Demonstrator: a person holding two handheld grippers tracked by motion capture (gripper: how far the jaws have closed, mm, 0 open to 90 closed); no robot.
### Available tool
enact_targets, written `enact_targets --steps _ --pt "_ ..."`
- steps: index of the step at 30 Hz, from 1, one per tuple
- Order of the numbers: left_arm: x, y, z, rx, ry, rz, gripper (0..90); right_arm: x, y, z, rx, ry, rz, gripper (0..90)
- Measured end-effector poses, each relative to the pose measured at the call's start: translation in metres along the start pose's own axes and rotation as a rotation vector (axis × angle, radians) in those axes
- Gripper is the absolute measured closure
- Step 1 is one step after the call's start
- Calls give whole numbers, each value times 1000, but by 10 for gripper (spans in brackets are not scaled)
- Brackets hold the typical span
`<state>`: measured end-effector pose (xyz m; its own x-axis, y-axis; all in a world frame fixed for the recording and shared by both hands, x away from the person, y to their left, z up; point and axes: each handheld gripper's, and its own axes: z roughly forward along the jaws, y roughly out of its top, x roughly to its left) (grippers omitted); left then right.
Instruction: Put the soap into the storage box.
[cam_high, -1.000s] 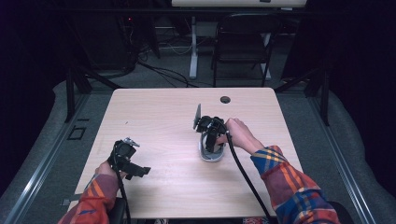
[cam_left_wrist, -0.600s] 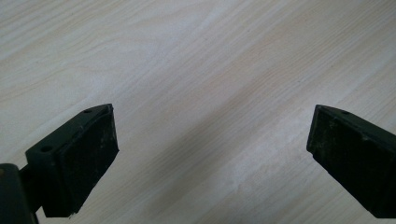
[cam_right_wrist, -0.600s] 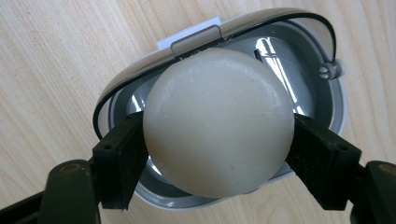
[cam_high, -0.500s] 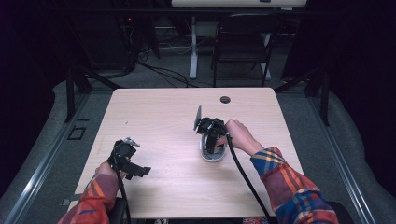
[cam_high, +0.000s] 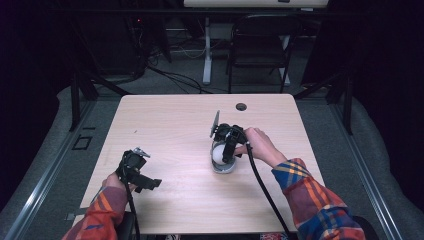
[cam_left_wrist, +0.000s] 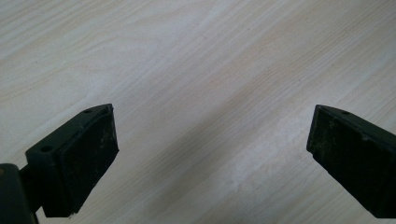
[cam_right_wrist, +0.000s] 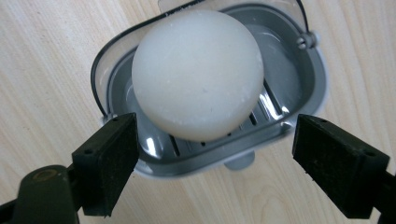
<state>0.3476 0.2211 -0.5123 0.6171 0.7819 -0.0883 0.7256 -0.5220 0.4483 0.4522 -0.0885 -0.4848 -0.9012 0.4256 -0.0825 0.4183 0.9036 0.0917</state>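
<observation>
A round white soap bar (cam_right_wrist: 198, 73) lies in a grey soap dish (cam_right_wrist: 299, 84) on the wooden table (cam_high: 170, 125). In the high view the soap bar (cam_high: 218, 153) and dish (cam_high: 223, 168) sit right of the table's middle. My right gripper (cam_high: 225, 152) hangs just above them, pointing down. Its jaws stand wide open on either side of the dish's near rim, with nothing held, and its midpoint (cam_right_wrist: 215, 170) is over that rim. My left gripper (cam_high: 145, 182) rests near the front left of the table. It is open (cam_left_wrist: 210, 154) over bare wood.
A small dark round hole (cam_high: 241, 106) sits near the table's far edge. Behind the table stand a folding chair (cam_high: 260, 47) and a white desk leg (cam_high: 206, 50) with cables on the floor. Bare wood lies between the two grippers.
The right gripper has barely shifted above the soap dish. The left gripper has stayed in place.
</observation>
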Motion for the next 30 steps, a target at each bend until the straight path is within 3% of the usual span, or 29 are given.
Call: enact_targets --steps 7,18,19,25,30 --pt "0 0 0 2 0 0 18 2 -6 -11 -30 -11 -12 102" --pt "0 0 0 1 1 -3 18 6 -27 -41 -71 -57 -23 4" --pt "0 0 0 2 2 -1 18 7 -35 -45 -94 -49 4 0" --pt "0 0 0 2 2 -1 18 9 -54 -53 -105 -59 12 0" --pt "0 0 0 4 1 0 18 7 -87 -57 -96 -88 35 0"
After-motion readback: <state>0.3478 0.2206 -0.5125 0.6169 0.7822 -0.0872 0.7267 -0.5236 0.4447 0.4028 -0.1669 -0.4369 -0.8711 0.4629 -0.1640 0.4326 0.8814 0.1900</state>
